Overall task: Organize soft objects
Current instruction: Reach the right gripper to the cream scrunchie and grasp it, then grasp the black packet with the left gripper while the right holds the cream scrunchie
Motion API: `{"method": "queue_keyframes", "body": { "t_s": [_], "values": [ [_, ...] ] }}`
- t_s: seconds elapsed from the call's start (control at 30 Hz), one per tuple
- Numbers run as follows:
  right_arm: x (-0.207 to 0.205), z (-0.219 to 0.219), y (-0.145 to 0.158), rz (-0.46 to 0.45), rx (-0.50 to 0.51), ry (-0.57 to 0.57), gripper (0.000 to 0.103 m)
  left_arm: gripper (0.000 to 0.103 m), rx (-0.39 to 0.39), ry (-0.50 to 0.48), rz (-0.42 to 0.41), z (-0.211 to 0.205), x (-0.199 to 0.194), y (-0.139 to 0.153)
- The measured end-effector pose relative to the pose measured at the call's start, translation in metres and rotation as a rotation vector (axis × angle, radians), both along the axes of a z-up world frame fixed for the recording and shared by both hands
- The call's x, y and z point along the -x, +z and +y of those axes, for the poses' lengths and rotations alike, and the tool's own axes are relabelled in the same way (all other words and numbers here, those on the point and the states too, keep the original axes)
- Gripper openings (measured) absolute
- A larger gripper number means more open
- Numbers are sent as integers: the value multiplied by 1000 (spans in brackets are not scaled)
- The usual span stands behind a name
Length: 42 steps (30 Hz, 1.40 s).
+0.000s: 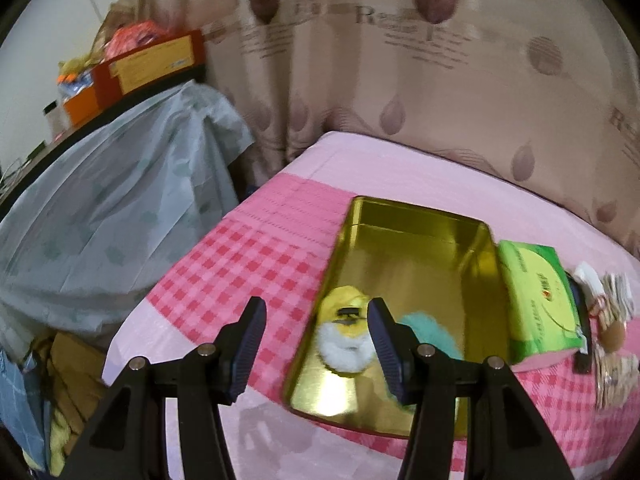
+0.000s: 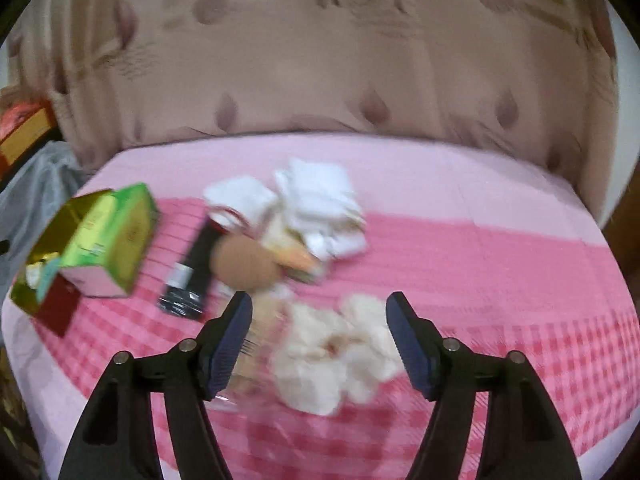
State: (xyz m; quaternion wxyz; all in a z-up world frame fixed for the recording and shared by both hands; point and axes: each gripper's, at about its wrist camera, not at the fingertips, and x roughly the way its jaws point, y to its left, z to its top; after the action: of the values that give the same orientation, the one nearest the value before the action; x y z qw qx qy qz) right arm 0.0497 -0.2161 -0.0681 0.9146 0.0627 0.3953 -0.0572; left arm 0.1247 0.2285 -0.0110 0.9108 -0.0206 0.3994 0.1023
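In the left wrist view a golden tin (image 1: pixel 420 216) lies on the pink checked bed. A yellow and white plush (image 1: pixel 344 332) and a teal fluffy thing (image 1: pixel 430 334) lie inside it. My left gripper (image 1: pixel 316 344) hangs open over the tin's near left corner, with nothing between its fingers. In the right wrist view a cream fluffy thing (image 2: pixel 336 354) lies on the bed. My right gripper (image 2: pixel 320 340) is open above it, its pads clear of the fluff on both sides. White folded cloths (image 2: pixel 316 200) and a tan round sponge (image 2: pixel 244 262) lie farther back.
A green tissue box (image 2: pixel 116 236) stands beside the tin (image 2: pixel 48 236), next to a black tube (image 2: pixel 192 276). A clear wrapped packet (image 2: pixel 256 344) lies by my right gripper's left finger. A curtain (image 1: pixel 400 80) hangs behind the bed; a covered pile (image 1: pixel 112 208) stands left.
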Motion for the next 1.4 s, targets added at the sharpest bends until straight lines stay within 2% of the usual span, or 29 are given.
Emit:
{"method": "queue_keyframes", "body": {
  "t_s": [0.13,0.3,0.4,0.5,0.53,0.67,0.77,0.9,1.0,1.07,1.13,1.4],
  "values": [
    [0,-14,-26,40,-32,-27,69,54,-3,-49,-15,-13,2,0],
    [-9,-18,-42,56,-62,-21,69,54,2,-109,8,-31,3,-5],
    [-14,-20,-51,70,-58,-18,69,54,-1,-157,23,-53,6,-7],
    [-18,-20,-59,81,-44,-13,67,54,27,-211,38,-74,7,-7],
    [-17,-19,-59,81,-35,-11,58,54,31,-238,44,-86,7,-7],
    [-16,-28,-60,78,-26,-19,35,54,29,-331,54,-132,6,-5],
    [-13,-42,-60,74,-36,-43,25,54,52,-403,69,-167,7,-5],
    [-8,-62,-61,75,-44,-96,24,54,57,-482,96,-206,8,-9],
    [-3,-76,-61,78,-18,-129,24,54,100,-529,133,-230,1,-14],
    [-2,-85,-61,68,-59,-143,24,54,126,-545,159,-244,-6,-19],
    [-1,-89,-60,58,-90,-148,24,54,145,-548,186,-257,-17,-23],
    [-4,-88,-61,64,-70,-128,32,54,201,-513,317,-291,-62,-50]
  ]
}}
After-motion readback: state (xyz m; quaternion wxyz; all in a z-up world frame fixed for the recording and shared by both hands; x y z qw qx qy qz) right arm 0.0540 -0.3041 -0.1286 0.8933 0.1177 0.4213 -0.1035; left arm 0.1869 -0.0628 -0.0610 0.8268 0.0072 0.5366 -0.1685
